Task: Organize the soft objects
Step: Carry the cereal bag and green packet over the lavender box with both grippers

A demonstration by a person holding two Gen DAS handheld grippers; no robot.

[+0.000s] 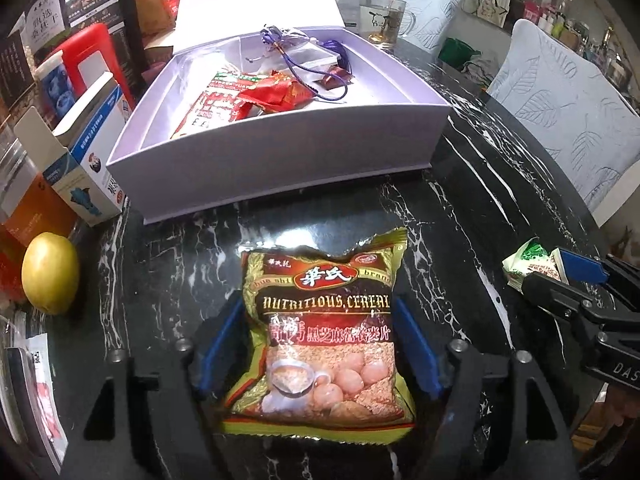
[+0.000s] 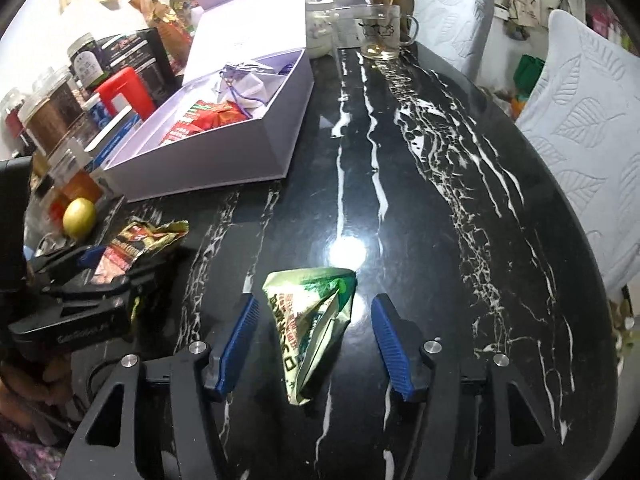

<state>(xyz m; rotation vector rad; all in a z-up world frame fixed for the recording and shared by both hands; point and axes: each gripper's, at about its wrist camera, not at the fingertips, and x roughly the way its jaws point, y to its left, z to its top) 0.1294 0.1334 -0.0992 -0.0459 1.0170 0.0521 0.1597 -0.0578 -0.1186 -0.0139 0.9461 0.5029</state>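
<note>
The left gripper straddles the cereal packet at lower centre, pads apart, seemingly not pressing; the right gripper brackets the green sachet, jaws clear of it. Both likely head for the lavender box above.

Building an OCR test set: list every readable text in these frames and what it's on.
"NUTRITIOUS CEREAL": cereal packet between the left gripper's pads.
"hua shi" and "brand": same packet, beside its red logo with two Chinese characters.
"DAS", cut off: body of the right gripper, left wrist view.
Green-and-white packet: print blurred.
Red-and-white packet in the lavender box: unreadable.
Cartons and jars at left: Chinese print too small.
</note>
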